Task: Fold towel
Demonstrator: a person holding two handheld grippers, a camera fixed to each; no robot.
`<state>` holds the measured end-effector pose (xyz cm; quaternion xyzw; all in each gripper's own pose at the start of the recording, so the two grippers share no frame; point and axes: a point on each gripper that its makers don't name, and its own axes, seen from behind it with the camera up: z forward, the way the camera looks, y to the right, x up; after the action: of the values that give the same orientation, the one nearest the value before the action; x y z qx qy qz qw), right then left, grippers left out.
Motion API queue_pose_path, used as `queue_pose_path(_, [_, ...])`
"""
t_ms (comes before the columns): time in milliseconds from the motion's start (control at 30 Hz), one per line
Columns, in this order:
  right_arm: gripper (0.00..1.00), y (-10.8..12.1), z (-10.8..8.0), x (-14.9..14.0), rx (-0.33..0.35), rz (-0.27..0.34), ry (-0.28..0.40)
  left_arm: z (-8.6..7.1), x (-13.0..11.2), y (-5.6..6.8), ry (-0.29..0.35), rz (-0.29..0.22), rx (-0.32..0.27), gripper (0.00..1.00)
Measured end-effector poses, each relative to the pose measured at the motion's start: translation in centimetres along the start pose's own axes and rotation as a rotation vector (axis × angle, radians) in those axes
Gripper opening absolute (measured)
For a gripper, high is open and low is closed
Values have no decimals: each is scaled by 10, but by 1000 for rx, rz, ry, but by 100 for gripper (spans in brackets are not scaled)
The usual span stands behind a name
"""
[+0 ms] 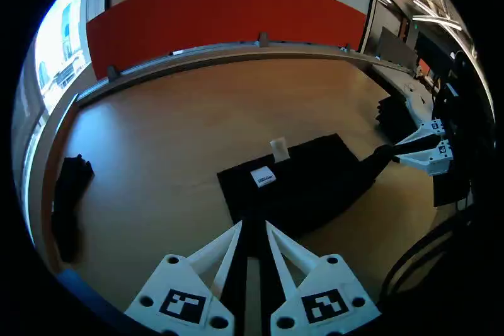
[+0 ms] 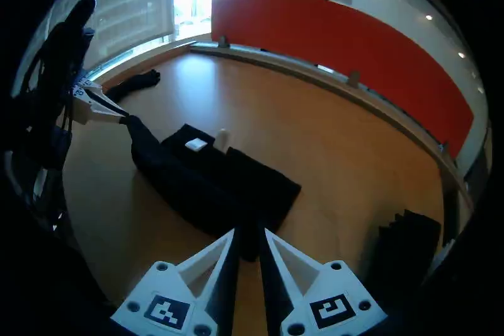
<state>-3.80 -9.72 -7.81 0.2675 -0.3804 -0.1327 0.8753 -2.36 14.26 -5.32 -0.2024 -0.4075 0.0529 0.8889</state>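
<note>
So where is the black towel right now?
In the left gripper view the black towel lies on the wooden table, one corner pinched in the left gripper at the bottom, another in the right gripper at the right.

I see a broad wooden tabletop (image 1: 189, 115), pale brown and smooth, with a red partition (image 1: 227, 21) standing along its far edge. A black towel (image 1: 315, 178) lies spread near the middle, with two small white tags (image 1: 263, 176) on its upper side. Well apart from it, a crumpled dark cloth (image 1: 69, 185) sits by one edge. A stack of dark folded cloths (image 1: 395, 115) rests near the opposite side.
</note>
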Motion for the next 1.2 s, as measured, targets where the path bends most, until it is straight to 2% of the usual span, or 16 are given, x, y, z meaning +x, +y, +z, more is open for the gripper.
queue_pose_path(300, [19,11,19,1,-11,30,-12,21,9,-8,-3,16,2,11])
queue_pose_path(600, [19,15,30,-3,-11,26,-30,36,4,-10,-15,23,4,10])
queue_pose_path(1200, [23,30,68,-13,-34,46,-70,80,-9,-23,-38,33,34,12])
